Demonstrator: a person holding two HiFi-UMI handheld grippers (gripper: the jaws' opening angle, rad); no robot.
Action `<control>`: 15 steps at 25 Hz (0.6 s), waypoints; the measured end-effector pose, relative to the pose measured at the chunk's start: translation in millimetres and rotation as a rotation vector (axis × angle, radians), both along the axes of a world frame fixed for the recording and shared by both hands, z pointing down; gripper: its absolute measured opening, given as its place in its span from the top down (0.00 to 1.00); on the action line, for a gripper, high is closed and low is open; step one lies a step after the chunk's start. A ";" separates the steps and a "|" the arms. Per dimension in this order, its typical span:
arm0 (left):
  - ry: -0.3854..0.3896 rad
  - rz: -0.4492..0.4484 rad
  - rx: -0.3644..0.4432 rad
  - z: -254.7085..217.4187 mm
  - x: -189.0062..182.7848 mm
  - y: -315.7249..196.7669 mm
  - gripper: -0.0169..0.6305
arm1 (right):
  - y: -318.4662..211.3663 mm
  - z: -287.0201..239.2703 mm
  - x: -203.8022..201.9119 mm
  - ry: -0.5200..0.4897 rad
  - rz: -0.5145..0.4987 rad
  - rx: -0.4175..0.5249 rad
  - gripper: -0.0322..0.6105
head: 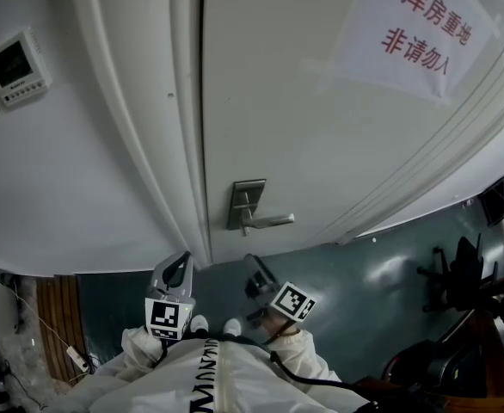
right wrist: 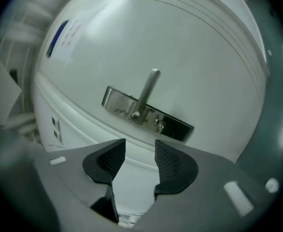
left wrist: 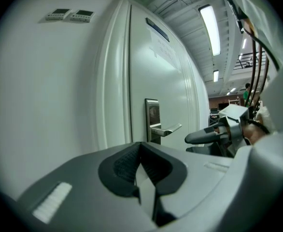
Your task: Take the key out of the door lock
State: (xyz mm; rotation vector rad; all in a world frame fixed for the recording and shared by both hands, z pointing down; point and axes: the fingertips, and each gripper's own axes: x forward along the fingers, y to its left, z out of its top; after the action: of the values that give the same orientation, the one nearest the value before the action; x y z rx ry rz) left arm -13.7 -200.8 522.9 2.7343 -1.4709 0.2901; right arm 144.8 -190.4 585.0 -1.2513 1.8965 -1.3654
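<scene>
**Though the key is not yet touched, the right hand-held gripper [head: 259, 272] stands ready for it**

As the head view looks down the white door [head: 321, 127], the lock plate [head: 246, 203] with its lever handle [head: 269, 222] sits near the door's edge. Both tools hang below it, well apart from it. The left hand-held gripper [head: 180, 269] is on the frame side and the right one is just under the handle. A sign [head: 424, 28] with red print is stuck higher up. The key itself is too small to pick out from here.

Looking along the left gripper view, its jaws are closed tip to tip with nothing between them. Past them the plate shows edge-on. Only this view shows the right hand-held gripper from the side, with clear air between it and the door.

Turning to the right gripper view, its jaws stand parted and empty, with the white of the door showing between the pads. The plate lies straight ahead, above them. Only here does a small stud [right wrist: 157, 123] show on the plate beside the handle's root. I take it for the key's head or the keyhole, but I can't tell which.

To my eye this is the approach. The next move asks the right tool to travel in, line its pads on that stud, close on the key's head, and draw straight out rather than sideways.
</scene>
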 end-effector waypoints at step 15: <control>-0.048 -0.108 -0.027 7.2 -34.7 13.7 0.97 | -63.3 56.0 5.7 -0.483 0.015 -0.087 0.65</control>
State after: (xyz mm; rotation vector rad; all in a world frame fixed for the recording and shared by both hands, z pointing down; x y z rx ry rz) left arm -48.4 -187.1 530.2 2.6335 -1.6072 0.3716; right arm 150.4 -253.7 641.0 -0.8673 1.5032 -1.5844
